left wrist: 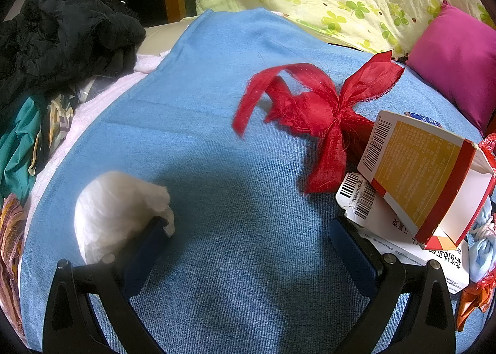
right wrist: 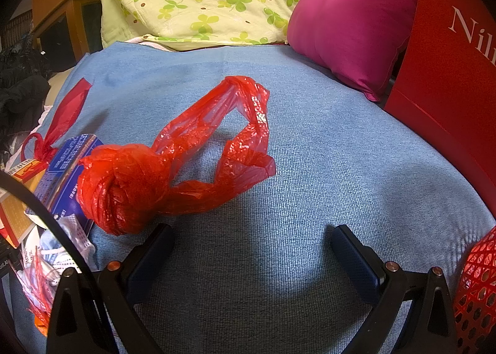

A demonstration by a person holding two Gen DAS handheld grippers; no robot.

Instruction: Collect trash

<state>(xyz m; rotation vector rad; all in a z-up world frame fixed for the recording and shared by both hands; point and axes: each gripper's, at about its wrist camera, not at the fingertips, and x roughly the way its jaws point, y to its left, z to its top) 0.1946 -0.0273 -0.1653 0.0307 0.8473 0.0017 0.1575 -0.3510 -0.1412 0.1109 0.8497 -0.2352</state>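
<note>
Trash lies scattered on a blue blanket [left wrist: 217,168] over what looks like a bed, and both grippers hang above it with nothing in them, so the step in hand reads as picking a first piece. The left gripper [left wrist: 249,237] is spread wide and empty; a white tissue wad [left wrist: 119,213] touches its left finger, a red ribbon bow [left wrist: 313,115] lies ahead and to the right, and an opened yellow carton [left wrist: 418,177] leans on a flattened white box [left wrist: 434,258] just beside its right finger. The right gripper [right wrist: 251,245] is likewise released, with a knotted red plastic bag [right wrist: 148,177] just ahead of its left finger.

Next move, as I judge it: shift the right gripper leftward to straddle the knot, then close.

Writing: barcodes on both boxes, Chinese characters on the white one too distorted to read, and "Nil…" on a red board [right wrist: 449,68] far right.
</note>
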